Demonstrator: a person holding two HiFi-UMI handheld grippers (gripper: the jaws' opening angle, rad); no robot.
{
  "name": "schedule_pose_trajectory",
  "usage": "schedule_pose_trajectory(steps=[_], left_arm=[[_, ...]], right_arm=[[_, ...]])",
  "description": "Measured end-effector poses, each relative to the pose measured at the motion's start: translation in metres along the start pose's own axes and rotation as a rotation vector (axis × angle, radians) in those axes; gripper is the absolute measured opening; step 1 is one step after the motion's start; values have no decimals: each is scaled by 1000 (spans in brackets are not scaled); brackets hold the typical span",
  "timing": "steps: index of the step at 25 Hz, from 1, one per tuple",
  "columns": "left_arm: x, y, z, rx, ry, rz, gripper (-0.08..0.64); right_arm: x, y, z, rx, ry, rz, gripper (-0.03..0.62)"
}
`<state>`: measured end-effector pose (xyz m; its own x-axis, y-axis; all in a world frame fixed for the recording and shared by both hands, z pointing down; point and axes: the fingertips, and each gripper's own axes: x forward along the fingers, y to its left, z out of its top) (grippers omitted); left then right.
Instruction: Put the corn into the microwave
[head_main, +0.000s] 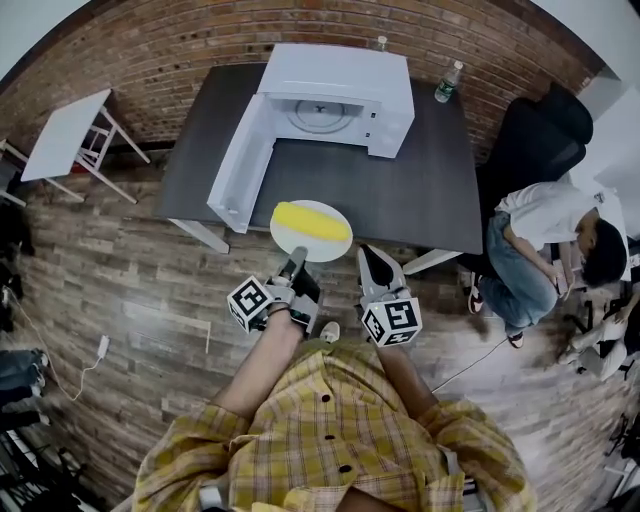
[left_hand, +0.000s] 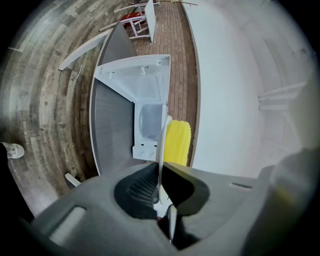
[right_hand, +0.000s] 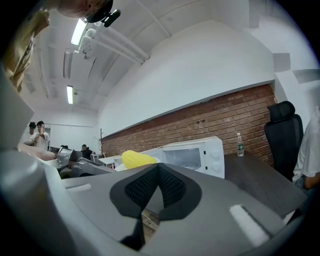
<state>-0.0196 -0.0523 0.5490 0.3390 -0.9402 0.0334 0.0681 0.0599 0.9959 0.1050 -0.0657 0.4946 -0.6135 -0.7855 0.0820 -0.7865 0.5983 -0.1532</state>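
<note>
A yellow corn cob (head_main: 312, 222) lies on a white plate (head_main: 328, 250) held over the near edge of the dark table (head_main: 420, 190). My left gripper (head_main: 296, 256) is shut on the plate's near rim. In the left gripper view the plate (left_hand: 161, 147) shows edge-on between the pads, with the corn (left_hand: 177, 142) beside it. My right gripper (head_main: 374, 256) hangs just right of the plate, shut and empty; its pads (right_hand: 159, 172) meet. The white microwave (head_main: 345, 85) stands at the table's back with its door (head_main: 240, 165) swung open to the left and its glass turntable (head_main: 325, 115) bare.
Two water bottles (head_main: 449, 80) (head_main: 380, 43) stand near the microwave. A black office chair (head_main: 540, 140) and a seated person (head_main: 545, 240) are at the right. A small white table (head_main: 65, 135) stands at the left on the wooden floor.
</note>
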Motion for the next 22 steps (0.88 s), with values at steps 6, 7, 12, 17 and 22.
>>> schedule_pose_trajectory(steps=[6, 7, 12, 17, 22], left_arm=[[19, 2, 10, 10, -26, 27, 21], [21, 1, 11, 11, -29, 22, 21], [28, -2, 16, 2, -29, 5, 21], [40, 4, 26, -4, -18, 25, 21], [57, 2, 41, 3, 0, 49, 25]], right_arm=[[19, -12, 1, 6, 5, 25, 5], [20, -13, 0, 9, 7, 25, 5], [28, -14, -3, 14, 14, 22, 5], [40, -15, -4, 3, 25, 14, 5], [60, -28, 2, 8, 33, -19, 5]])
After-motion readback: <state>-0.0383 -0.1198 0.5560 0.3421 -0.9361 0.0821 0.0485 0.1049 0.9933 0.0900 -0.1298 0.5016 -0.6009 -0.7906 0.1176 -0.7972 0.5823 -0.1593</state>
